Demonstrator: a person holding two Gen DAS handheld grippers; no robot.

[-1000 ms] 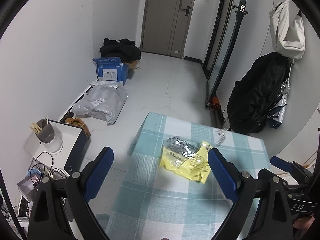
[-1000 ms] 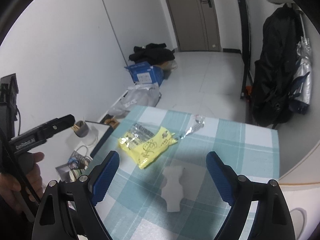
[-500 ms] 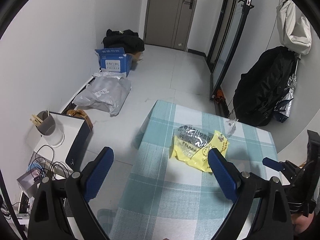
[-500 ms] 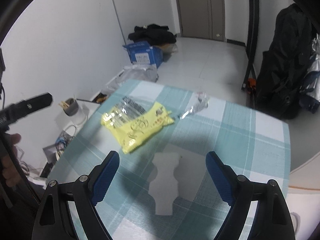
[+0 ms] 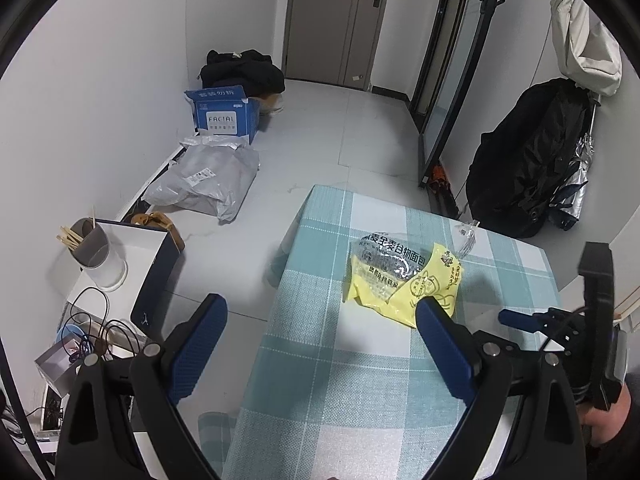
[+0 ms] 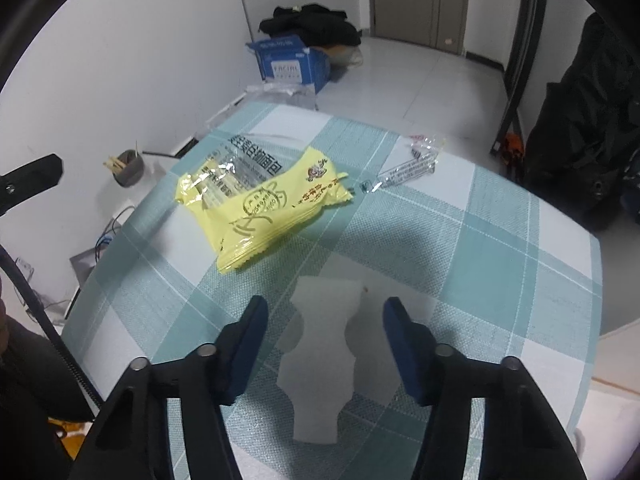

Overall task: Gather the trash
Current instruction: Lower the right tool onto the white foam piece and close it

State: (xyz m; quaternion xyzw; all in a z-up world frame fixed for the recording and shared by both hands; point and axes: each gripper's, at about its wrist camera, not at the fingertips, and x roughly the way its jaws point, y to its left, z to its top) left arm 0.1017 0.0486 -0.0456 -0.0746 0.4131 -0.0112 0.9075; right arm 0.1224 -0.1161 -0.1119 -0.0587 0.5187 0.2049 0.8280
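Closing over the near part of the table, the right gripper (image 6: 322, 320) has its blue jaws about half apart, with a flat white scrap of paper (image 6: 320, 360) lying on the cloth between them; the pads are not touching it. The left gripper (image 5: 320, 320) hangs at the table's left edge with its jaws spread wide and nothing between them, its left finger over the floor and its right finger over the cloth. Both tools are hand-held; a bit of a hand (image 5: 608, 420) shows at the right edge of the left wrist view.

Beyond the scrap, on the teal-and-white checked tablecloth (image 6: 500, 260), lies a yellow snack wrapper (image 6: 256, 204) with a clear printed panel, crumpled and flat. Farther right of it sits a small clear plastic wrapper (image 6: 412, 164), close to the table's far edge.

On the floor to the left stands a white box with a grey cup of sticks (image 5: 90, 248) on it. Farther off lie a grey plastic mailing bag (image 5: 208, 180), then a blue carton (image 5: 224, 114), then a black heap of clothing (image 5: 240, 72) near the door.
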